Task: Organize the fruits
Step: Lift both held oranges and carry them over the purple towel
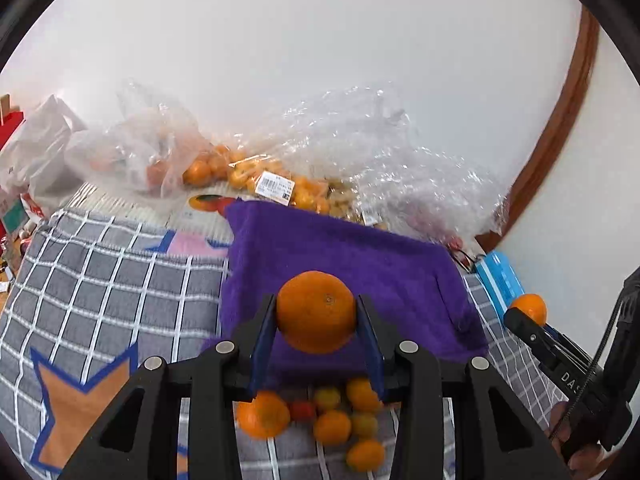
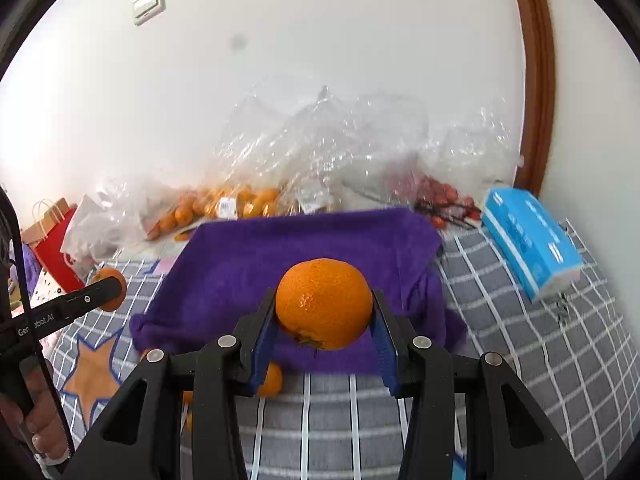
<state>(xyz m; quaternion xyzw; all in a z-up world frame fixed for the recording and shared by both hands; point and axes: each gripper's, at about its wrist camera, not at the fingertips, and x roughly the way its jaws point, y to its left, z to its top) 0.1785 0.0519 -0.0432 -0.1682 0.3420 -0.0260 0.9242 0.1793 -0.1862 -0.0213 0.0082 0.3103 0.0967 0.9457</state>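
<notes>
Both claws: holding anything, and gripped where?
Left claw clamps an orange by its opposite sides, between the blue pads. Right claw clamps a second orange the same way.

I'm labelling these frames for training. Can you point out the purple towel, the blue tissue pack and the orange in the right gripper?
purple towel (image 2: 304,248): right wrist view, bare middle of the cloth.
blue tissue pack (image 2: 528,236): right wrist view, its top face.
orange (image 2: 324,302): right wrist view, front of the peel.
</notes>
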